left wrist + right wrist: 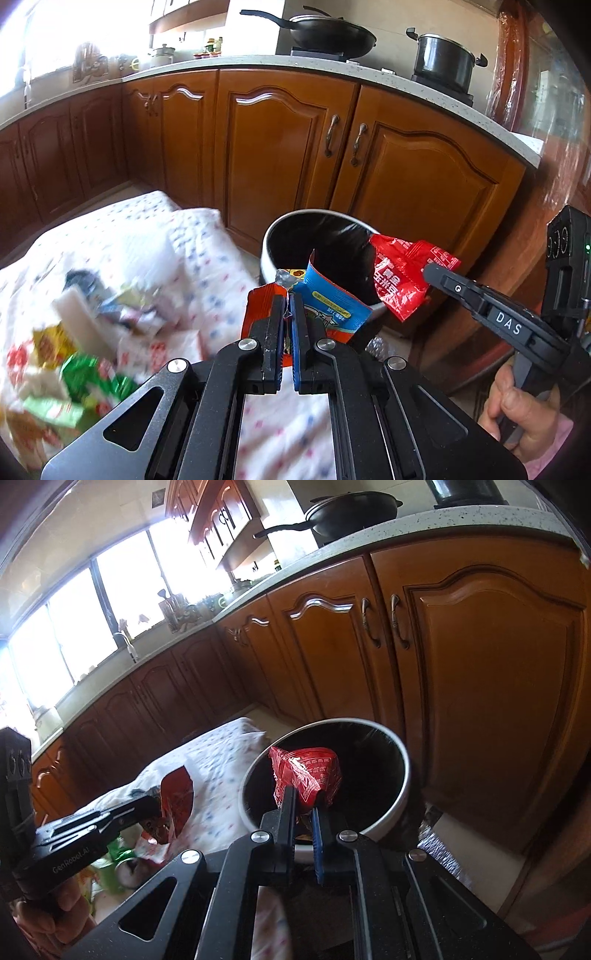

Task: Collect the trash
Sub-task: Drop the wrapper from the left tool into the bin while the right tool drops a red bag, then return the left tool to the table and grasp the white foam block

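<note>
My left gripper is shut on a blue and orange snack wrapper and holds it beside the rim of a round bin with a black liner. My right gripper is shut on a crumpled red wrapper and holds it over the bin's opening. The right gripper also shows at the right of the left wrist view, with the red wrapper over the bin's right rim. The left gripper shows at the left of the right wrist view, holding its wrapper.
A table with a white patterned cloth stands left of the bin, with a blurred heap of wrappers and packets on it. Brown wooden cabinets stand right behind the bin. A wok and a pot sit on the counter.
</note>
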